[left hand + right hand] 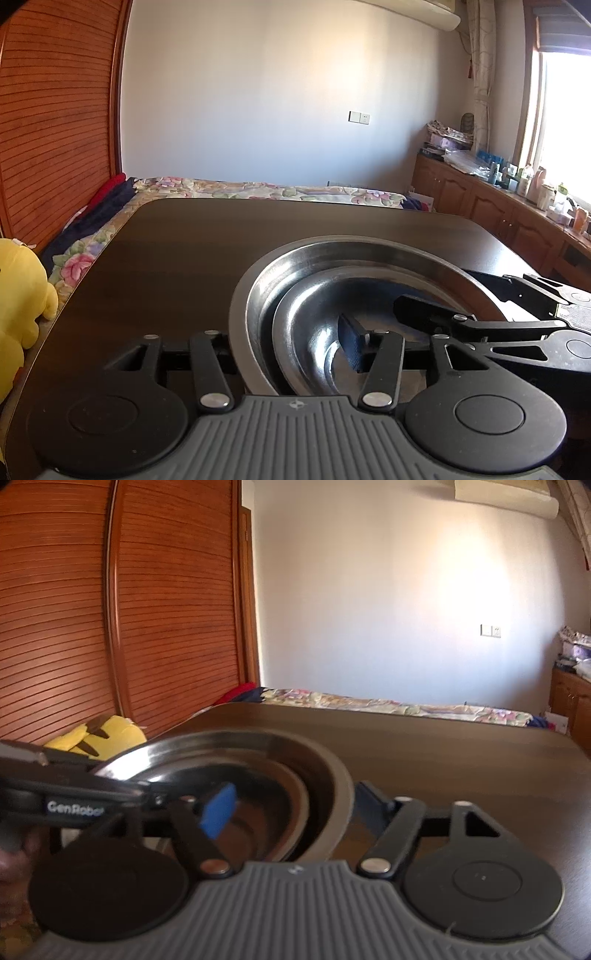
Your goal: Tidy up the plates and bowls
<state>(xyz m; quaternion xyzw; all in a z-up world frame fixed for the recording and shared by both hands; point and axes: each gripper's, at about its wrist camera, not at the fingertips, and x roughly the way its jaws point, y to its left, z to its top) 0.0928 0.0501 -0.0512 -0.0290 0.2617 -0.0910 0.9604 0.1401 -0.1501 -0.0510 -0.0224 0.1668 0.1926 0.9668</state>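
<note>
dark wood table (177, 251), 2 steel bowls nested near its near edge: big bowl (258, 291) holds small bowl (314, 317). left gripper (291, 350) fingers spread, straddling both bowls' left rims. right gripper (291, 812) fingers spread over right rims.

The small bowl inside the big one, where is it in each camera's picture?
Left wrist: the small bowl sits low and right of middle, nested in the big bowl, by the left gripper.
Right wrist: the small bowl sits low and left of middle, by the right gripper.
Shared landmark: the yellow toy, at the left in both.
</note>
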